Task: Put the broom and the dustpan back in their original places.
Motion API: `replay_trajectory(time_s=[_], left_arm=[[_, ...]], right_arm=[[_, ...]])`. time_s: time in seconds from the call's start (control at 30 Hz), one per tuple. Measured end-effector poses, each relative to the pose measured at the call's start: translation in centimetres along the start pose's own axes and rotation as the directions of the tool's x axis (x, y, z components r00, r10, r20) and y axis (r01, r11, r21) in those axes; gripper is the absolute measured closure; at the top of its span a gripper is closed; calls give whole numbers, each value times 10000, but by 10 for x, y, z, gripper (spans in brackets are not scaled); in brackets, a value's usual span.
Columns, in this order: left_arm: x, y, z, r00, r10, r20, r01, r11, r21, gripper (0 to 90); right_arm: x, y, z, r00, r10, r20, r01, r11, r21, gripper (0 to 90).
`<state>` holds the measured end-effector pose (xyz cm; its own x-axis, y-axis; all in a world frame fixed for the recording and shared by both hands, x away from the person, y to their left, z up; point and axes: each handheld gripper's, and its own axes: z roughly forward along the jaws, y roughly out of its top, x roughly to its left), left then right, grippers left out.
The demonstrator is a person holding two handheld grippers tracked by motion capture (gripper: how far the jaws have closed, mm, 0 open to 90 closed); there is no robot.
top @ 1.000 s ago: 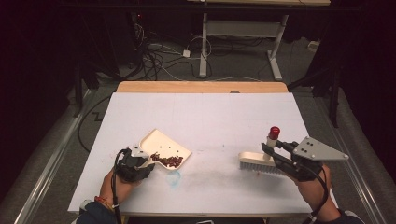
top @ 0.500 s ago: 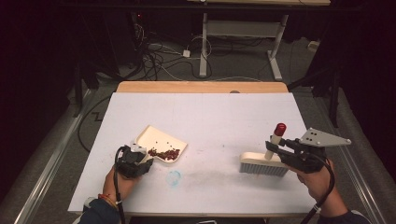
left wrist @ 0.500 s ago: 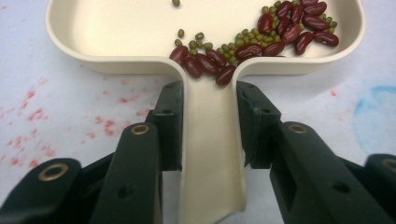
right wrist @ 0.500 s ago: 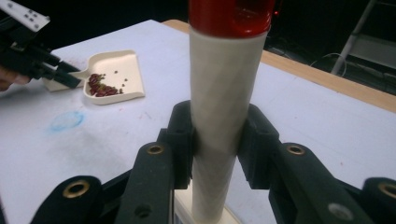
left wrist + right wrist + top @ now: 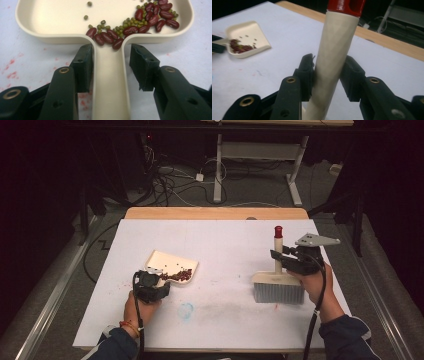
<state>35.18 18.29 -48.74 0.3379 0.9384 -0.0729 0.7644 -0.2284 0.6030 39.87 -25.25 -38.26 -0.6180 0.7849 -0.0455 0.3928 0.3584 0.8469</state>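
The dustpan point(image 5: 62, 20) looks like smooth, matt cream plastic. The brush point(image 5: 278, 287) has a faceted pale handle with a glossy red cap and grey bristles. The table point(image 5: 230, 245) has a matt white, faintly stained top with a wooden edge.
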Motion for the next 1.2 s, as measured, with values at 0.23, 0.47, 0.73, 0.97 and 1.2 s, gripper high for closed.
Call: replay_trajectory(time_s=[0.23,0.47,0.73,0.97,1.2], left_arm=[[-3,-9,-15,9966,270,776,-271,9996,-5,444],[-6,-25,-41,9787,998,1793,-913,9943,-550,424],[-7,-35,-64,9490,2805,1440,-2523,9495,-1863,394],[-4,-32,-67,9202,3704,1265,-3388,9156,-2167,420],[-5,-31,-69,9067,4148,765,-3839,8866,-2581,365]], right_arm=[[-10,3,28,9916,204,1276,-279,9979,577,621],[-18,-8,39,9723,352,2310,-551,9953,802,532],[-15,-10,31,9726,313,2306,-361,9992,164,494],[-6,-9,29,9825,-96,1862,151,9995,-284,461],[-2,-8,20,9867,68,1622,82,9957,-918,370]])
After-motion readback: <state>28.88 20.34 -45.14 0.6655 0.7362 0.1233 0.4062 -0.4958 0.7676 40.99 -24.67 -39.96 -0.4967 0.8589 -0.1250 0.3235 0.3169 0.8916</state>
